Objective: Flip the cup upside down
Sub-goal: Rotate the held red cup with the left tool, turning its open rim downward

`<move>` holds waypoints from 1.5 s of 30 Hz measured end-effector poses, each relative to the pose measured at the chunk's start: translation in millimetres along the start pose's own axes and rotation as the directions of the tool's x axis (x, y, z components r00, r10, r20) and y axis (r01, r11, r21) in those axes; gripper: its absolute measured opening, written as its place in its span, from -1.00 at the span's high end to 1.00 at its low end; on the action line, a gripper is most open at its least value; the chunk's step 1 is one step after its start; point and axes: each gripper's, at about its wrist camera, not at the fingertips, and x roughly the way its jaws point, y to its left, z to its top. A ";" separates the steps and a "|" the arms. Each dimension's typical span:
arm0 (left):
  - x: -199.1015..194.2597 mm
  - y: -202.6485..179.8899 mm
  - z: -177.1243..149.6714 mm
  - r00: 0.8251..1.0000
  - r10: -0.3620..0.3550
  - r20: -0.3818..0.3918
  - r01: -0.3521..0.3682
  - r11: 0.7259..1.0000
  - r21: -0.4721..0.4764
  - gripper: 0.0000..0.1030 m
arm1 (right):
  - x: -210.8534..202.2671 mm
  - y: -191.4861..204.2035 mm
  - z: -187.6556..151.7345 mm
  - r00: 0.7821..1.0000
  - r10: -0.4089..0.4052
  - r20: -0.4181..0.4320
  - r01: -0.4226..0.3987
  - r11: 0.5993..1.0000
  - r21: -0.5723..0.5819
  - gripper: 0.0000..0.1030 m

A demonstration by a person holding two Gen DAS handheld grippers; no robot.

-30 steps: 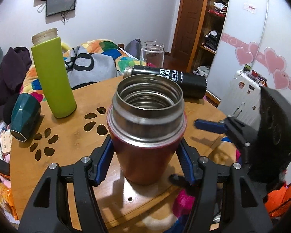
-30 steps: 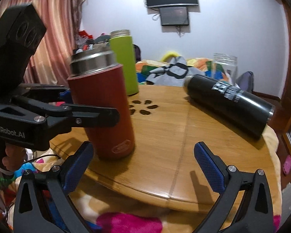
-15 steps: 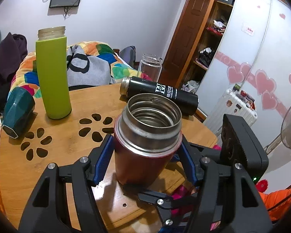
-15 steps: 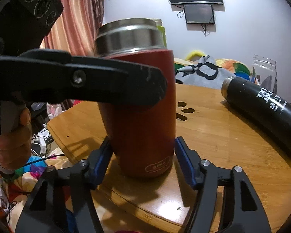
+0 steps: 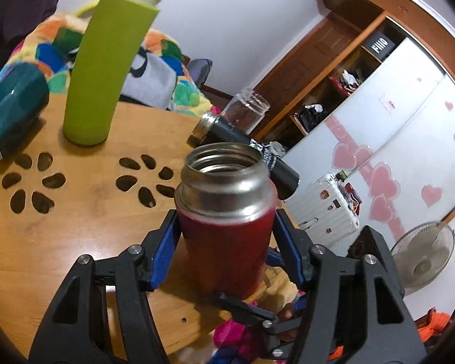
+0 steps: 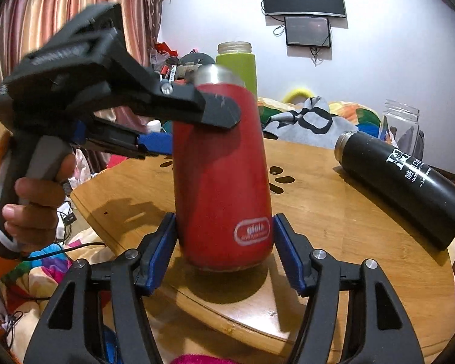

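Observation:
The red steel cup [image 5: 226, 242] has an open silver mouth and is lifted off the round wooden table [image 5: 60, 236], tilted. My left gripper [image 5: 224, 245] is shut on its upper body. In the right wrist view the red cup [image 6: 223, 194] leans away, its base just above the table [image 6: 333, 227]. My right gripper [image 6: 224, 245] is shut on its lower body near the base, blue pads on both sides. The left gripper [image 6: 203, 124] reaches in from the left, held by a hand.
A tall green bottle [image 5: 106, 63] stands at the back left, a teal cup [image 5: 12, 109] lies beside it. A black flask [image 6: 400, 185] lies on its side at right, with a glass jar [image 6: 400, 124] behind. The table edge is just below the cup.
The red cup has risen off the table and tipped, with both grippers holding it. The left gripper has swung upward and tilted.

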 end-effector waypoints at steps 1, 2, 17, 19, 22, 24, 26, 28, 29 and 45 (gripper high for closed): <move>0.3 2.9 -0.4 1.000 -0.009 -0.003 0.009 1.000 -0.014 -0.20 | -0.1 -0.6 0.3 1.000 0.001 -0.001 -0.001 1.000 0.001 -0.16; 0.5 5.9 -0.5 1.000 -0.020 -0.006 0.019 0.999 -0.032 -0.20 | -0.4 0.0 0.1 1.000 -0.002 0.000 0.002 1.000 -0.001 -0.16; 11.1 24.4 -2.5 0.999 -0.003 -0.045 -0.002 0.993 -0.120 -0.40 | -2.2 1.0 0.4 1.000 -0.003 -0.001 0.003 1.000 0.007 -0.14; 11.6 24.3 -3.7 0.999 0.014 -0.049 -0.019 0.993 -0.120 -0.45 | -2.3 1.2 0.1 1.000 -0.002 -0.001 0.002 1.000 0.008 -0.14; 12.6 25.4 -4.9 0.998 0.033 -0.053 -0.040 0.992 -0.120 -0.51 | -2.0 0.8 0.3 1.000 -0.002 -0.001 0.002 1.000 0.008 -0.14; 12.4 26.1 -5.8 0.997 0.045 -0.059 -0.052 0.991 -0.120 -0.55 | -1.9 0.8 0.3 1.000 -0.001 -0.002 0.001 1.000 0.009 -0.14; 13.0 26.4 -5.9 0.996 0.058 -0.064 -0.065 0.991 -0.118 -0.58 | -1.6 1.0 -0.3 1.000 -0.001 -0.003 0.001 1.000 0.012 -0.14; 12.0 26.5 -6.3 0.996 0.068 -0.066 -0.075 0.990 -0.116 -0.58 | -0.9 1.4 -0.5 1.000 -0.001 -0.005 0.001 1.000 0.014 -0.14; 10.9 25.2 -6.0 0.995 0.076 -0.063 -0.082 0.991 -0.107 -0.58 | -0.6 1.8 -0.3 1.000 -0.002 -0.005 0.002 1.000 0.014 -0.14; 4.6 -40.0 -14.5 0.936 0.331 0.118 -0.351 0.894 0.279 0.15 | 5.4 -1.2 -10.1 0.999 0.000 -0.050 0.002 0.999 0.045 -0.10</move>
